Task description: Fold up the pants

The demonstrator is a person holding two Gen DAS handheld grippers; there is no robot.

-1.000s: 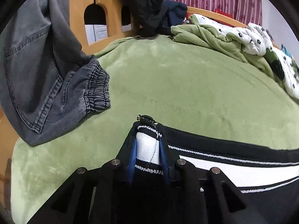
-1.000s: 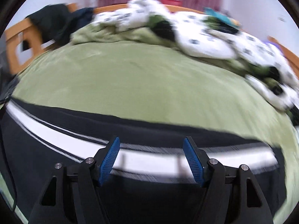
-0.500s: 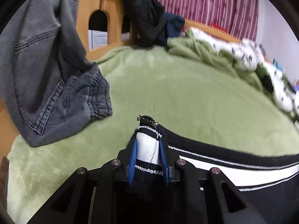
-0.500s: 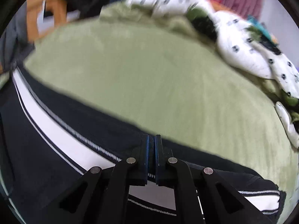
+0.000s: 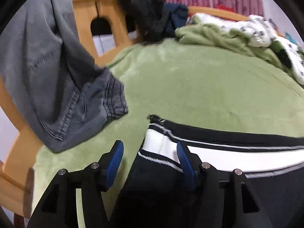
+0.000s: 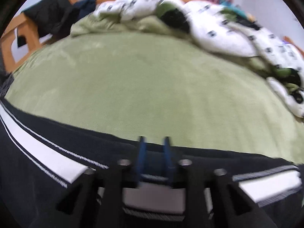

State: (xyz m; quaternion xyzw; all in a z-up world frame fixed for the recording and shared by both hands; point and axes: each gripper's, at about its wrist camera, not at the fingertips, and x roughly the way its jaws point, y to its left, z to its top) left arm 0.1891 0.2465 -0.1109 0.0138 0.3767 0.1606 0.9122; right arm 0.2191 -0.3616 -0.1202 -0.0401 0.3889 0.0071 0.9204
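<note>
Black pants with a white side stripe (image 5: 218, 152) lie flat along the near edge of the green bed. In the left wrist view my left gripper (image 5: 150, 161) is open, its blue pads spread either side of the pants' striped end with the zipper pull (image 5: 155, 118). In the right wrist view the pants (image 6: 47, 152) stretch across the bottom. My right gripper (image 6: 153, 152) has its blue pads a narrow gap apart over the pants' far edge; whether cloth is pinched between them is blurred.
The green bed cover (image 5: 199, 87) spreads ahead. Grey jeans (image 5: 47, 76) hang over the wooden bed frame (image 5: 85, 19) at the left. Dark clothes (image 5: 152, 15) and a white patterned quilt (image 6: 209, 19) are piled at the far side.
My left gripper has opened and let go of the pants' striped end. My right gripper shut half a second ago and its pads now stand slightly apart.
</note>
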